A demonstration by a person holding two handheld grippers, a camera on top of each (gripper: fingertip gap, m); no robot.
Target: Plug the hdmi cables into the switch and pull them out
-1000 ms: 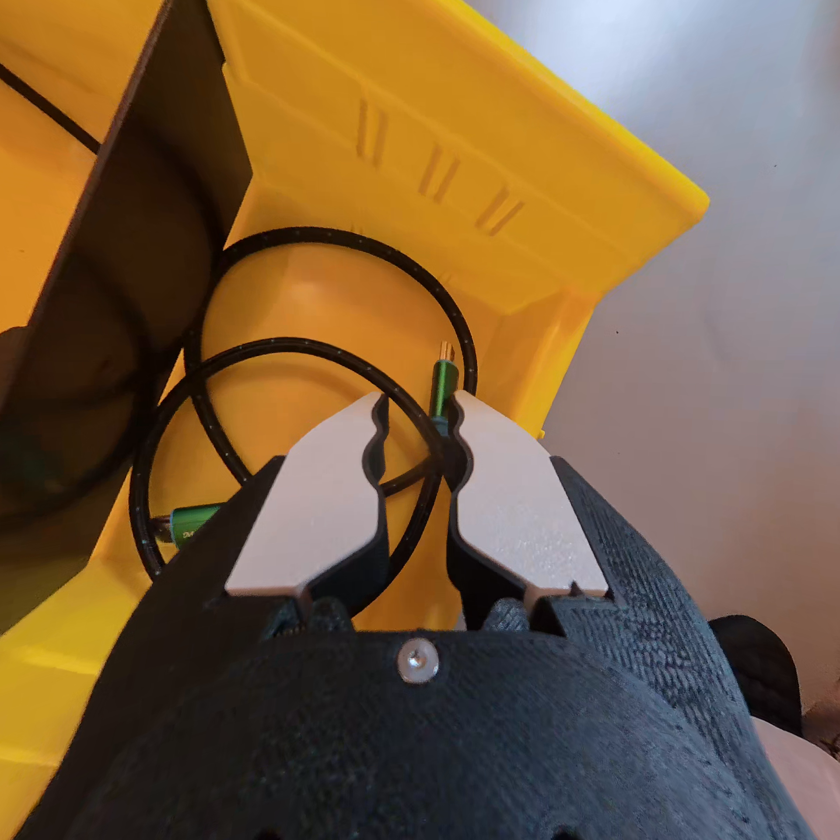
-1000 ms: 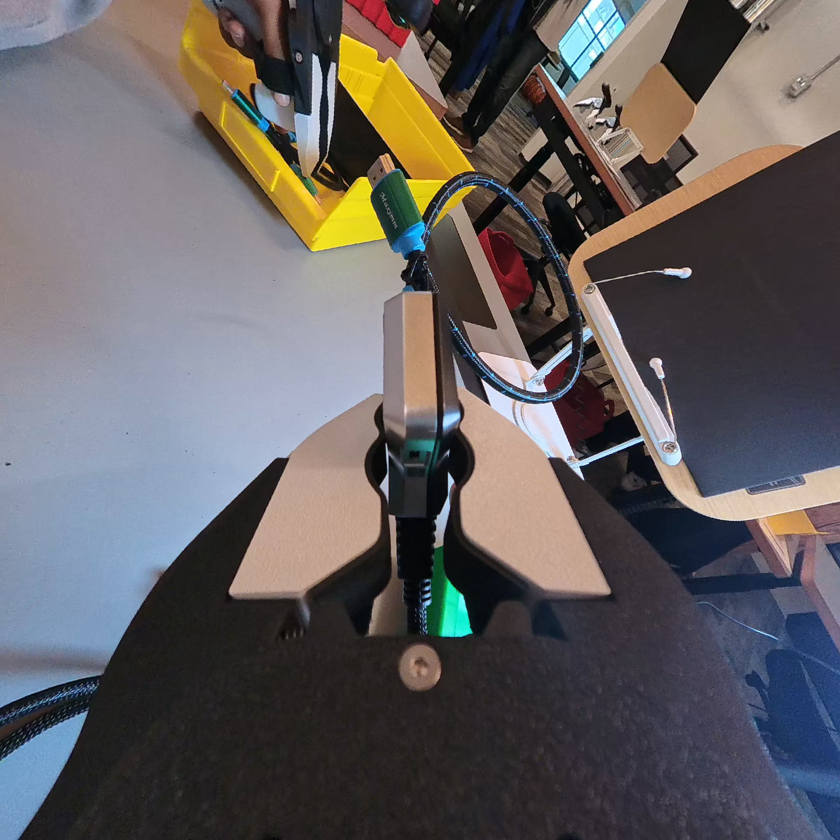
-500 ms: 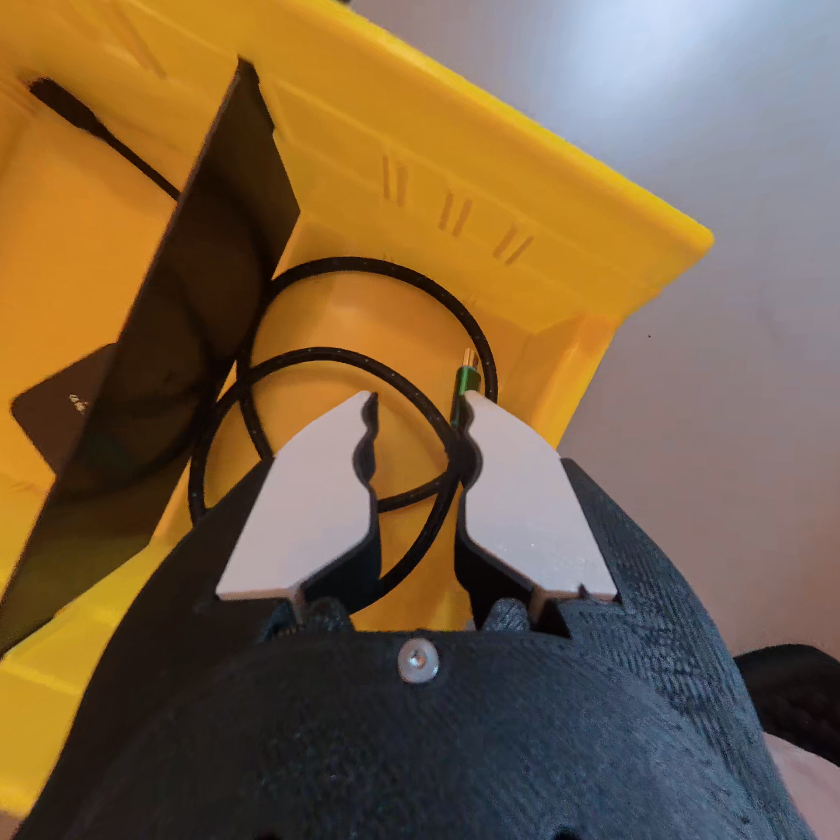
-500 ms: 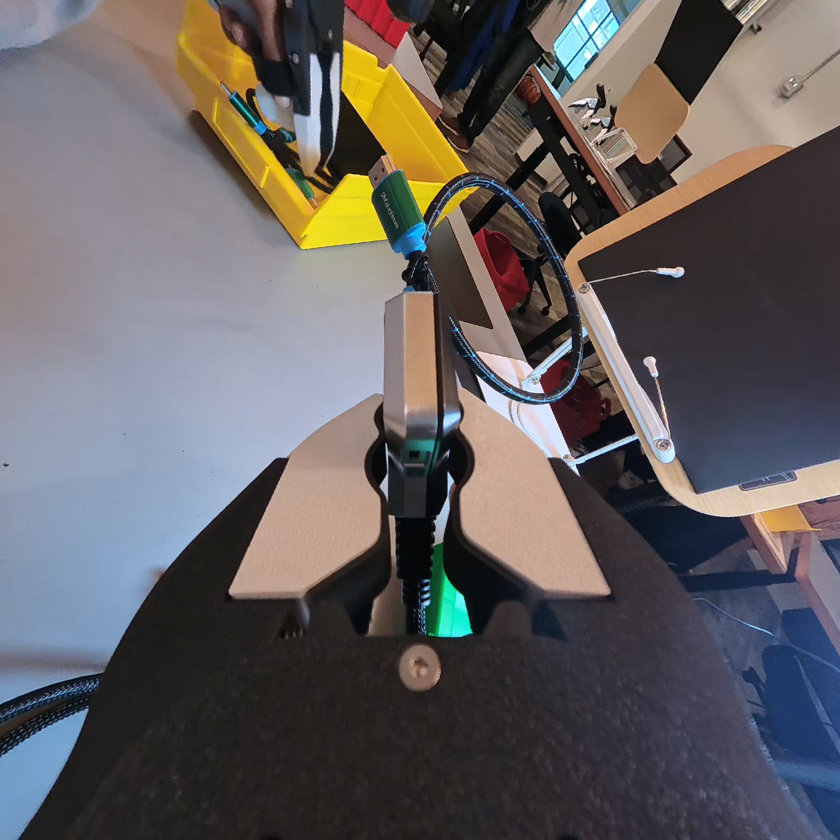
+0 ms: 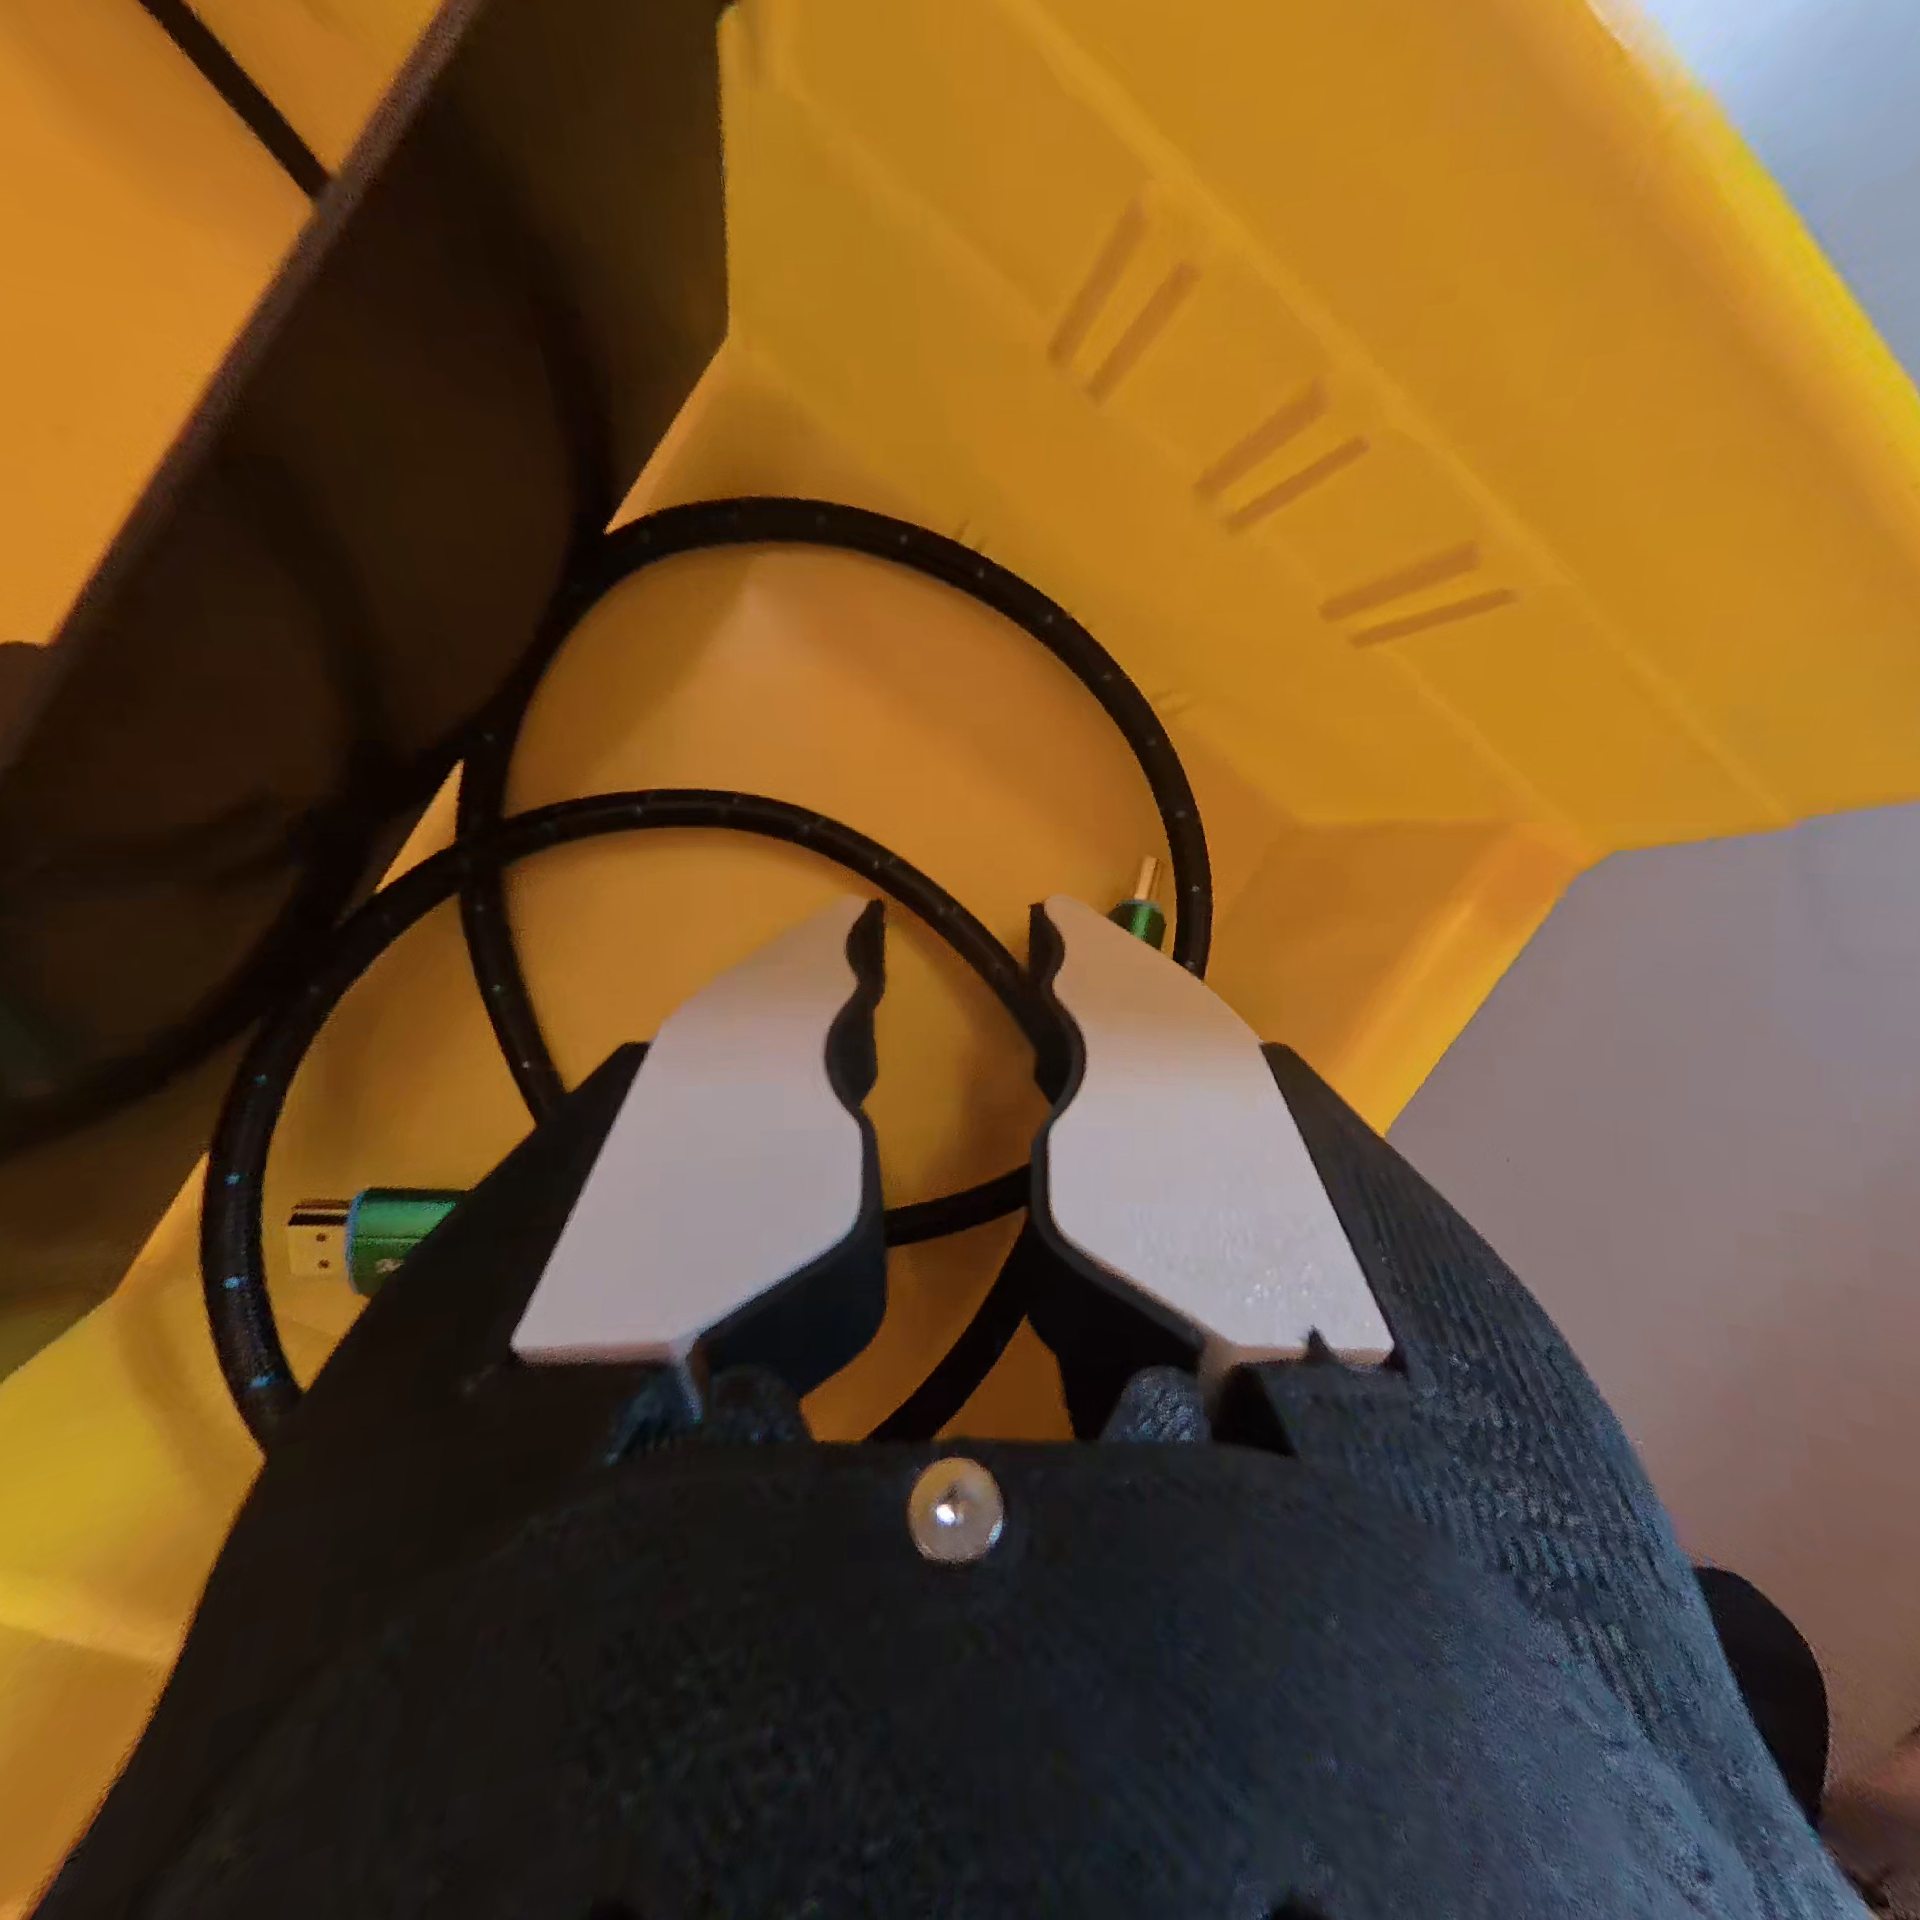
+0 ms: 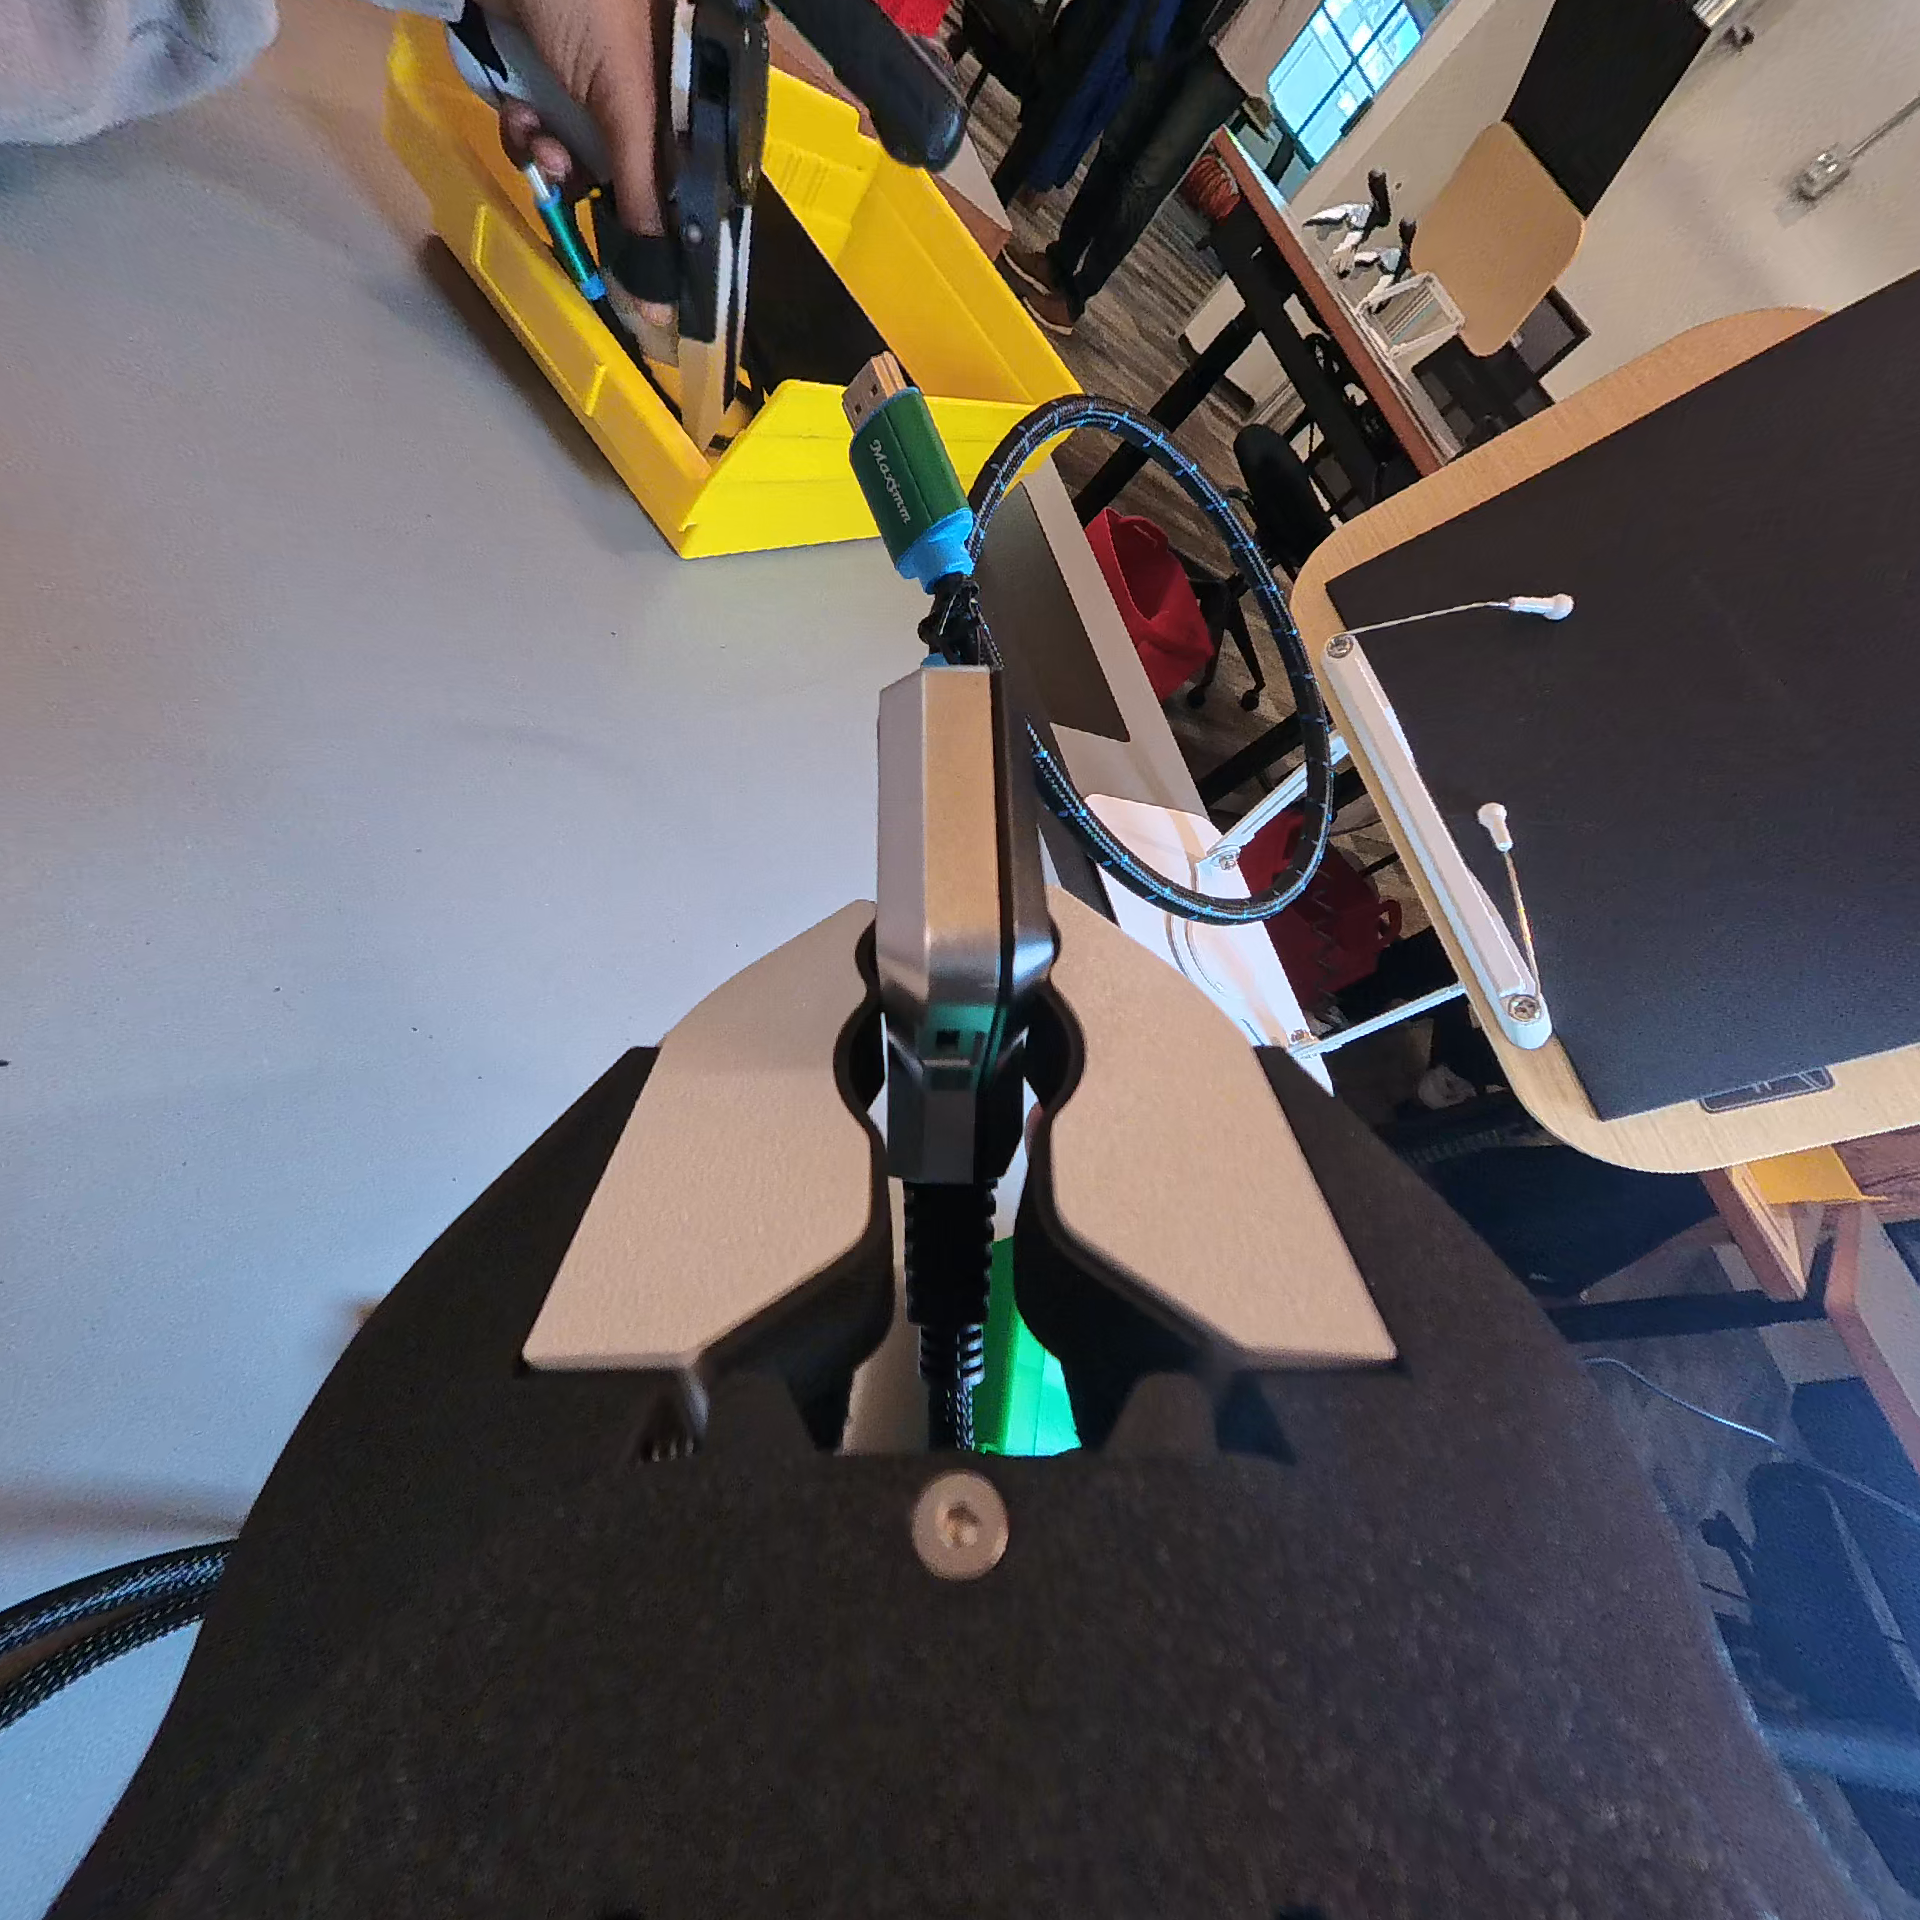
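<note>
The left gripper [image 5: 956,920] has been lowered nearer the coiled cable [image 5: 1091,665] in the yellow bin [image 5: 1351,312].
Its fingers are parted and empty; the green plug [image 5: 1135,920], half hidden, may be missed. The switch [image 6: 940,831] is clamped in the right gripper [image 6: 956,940].

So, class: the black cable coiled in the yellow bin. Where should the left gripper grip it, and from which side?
Probably by the green plug shell just beyond the open left gripper, not the braided cable. The shell looks rigid while the loop would flex. Come from above, jaws either side of the shell, gold tip left free for the switch.
</note>
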